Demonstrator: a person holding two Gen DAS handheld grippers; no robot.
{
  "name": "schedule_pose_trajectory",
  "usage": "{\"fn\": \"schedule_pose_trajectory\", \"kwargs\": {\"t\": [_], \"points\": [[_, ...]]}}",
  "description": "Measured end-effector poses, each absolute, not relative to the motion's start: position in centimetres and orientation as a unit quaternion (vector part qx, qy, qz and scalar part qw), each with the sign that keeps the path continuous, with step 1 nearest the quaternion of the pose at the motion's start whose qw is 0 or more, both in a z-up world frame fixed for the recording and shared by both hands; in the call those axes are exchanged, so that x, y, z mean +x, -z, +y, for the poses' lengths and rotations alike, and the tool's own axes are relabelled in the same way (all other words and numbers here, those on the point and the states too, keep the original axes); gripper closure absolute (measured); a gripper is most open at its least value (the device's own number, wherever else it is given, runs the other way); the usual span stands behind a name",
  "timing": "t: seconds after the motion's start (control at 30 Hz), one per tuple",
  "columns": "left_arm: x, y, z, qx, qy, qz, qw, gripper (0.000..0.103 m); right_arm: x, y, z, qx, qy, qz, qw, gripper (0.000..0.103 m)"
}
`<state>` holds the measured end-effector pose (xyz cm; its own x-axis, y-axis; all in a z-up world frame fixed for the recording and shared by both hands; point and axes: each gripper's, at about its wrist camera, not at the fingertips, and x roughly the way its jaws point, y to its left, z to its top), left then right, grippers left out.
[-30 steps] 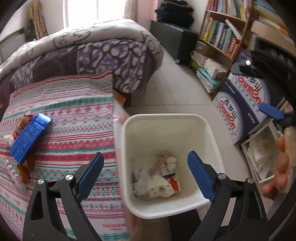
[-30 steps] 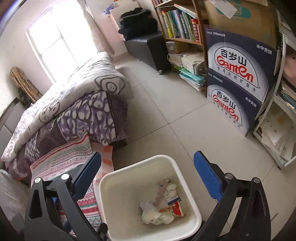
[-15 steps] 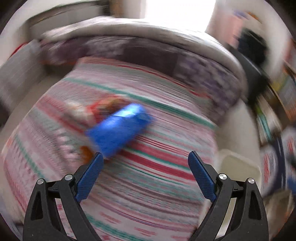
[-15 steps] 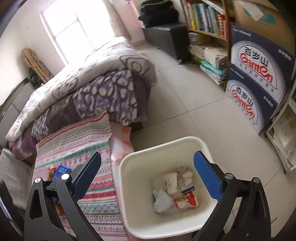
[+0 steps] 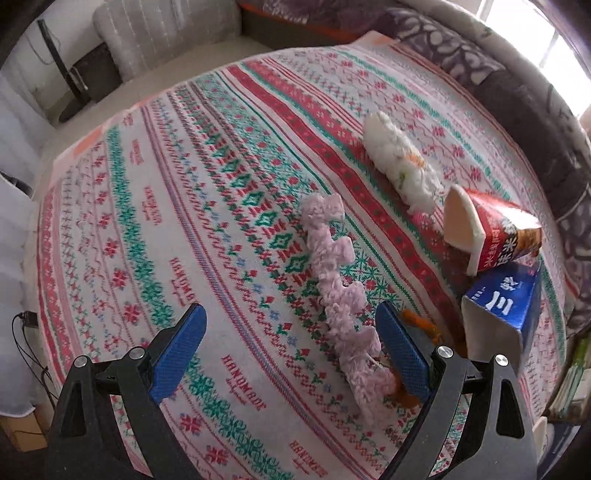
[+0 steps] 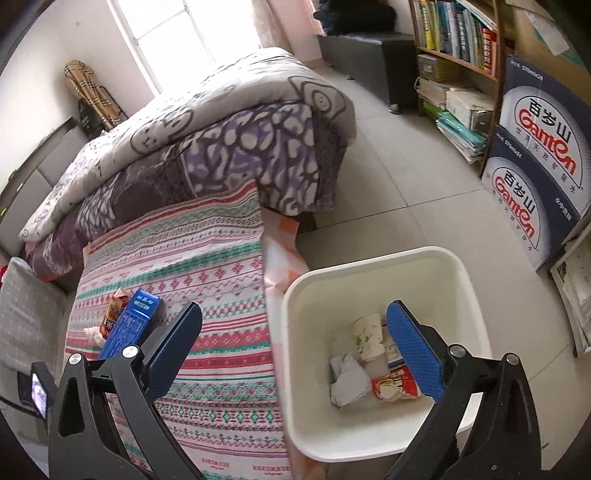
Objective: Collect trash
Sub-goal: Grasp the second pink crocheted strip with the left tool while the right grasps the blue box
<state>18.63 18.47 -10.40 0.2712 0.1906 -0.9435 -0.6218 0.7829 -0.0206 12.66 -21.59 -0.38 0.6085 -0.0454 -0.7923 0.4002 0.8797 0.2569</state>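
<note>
Left claw gapes wide, empty, above a patterned cloth. A pink crinkled strip runs toward 1 o'clock; beyond lie a white tissue wad, red carton and blue carton (both open-ended). Right claw, equally wide and empty, hangs over a white bin holding wrappers, with a bookshelf at 1 o'clock.
</note>
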Motion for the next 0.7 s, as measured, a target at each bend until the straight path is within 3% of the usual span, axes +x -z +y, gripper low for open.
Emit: {"fn": "schedule_pose_trajectory", "kwargs": {"t": [0.27, 0.37, 0.5, 0.53, 0.7], "points": [[20.9, 12.1, 18.0, -0.162, -0.223, 0.566, 0.777, 0.015, 14.0, 1.0, -18.0, 0.201, 0.108, 0.438, 0.869, 0.007], [21.1, 11.8, 17.5, -0.127, -0.200, 0.557, 0.796, 0.030, 14.8, 1.7, -16.3, 0.206, 0.096, 0.450, 0.864, 0.007], [20.7, 11.0, 17.6, -0.096, -0.166, 0.557, 0.808, 0.072, 16.2, 2.8, -13.5, 0.221, 0.073, 0.471, 0.851, 0.007], [20.5, 10.9, 17.9, -0.093, -0.154, 0.561, 0.808, 0.077, 16.5, 3.1, -12.8, 0.226, 0.067, 0.476, 0.847, 0.007], [18.6, 9.6, 20.8, -0.120, -0.133, 0.566, 0.805, 0.078, 19.2, 5.3, -8.4, 0.273, 0.009, 0.519, 0.810, 0.007]]}}
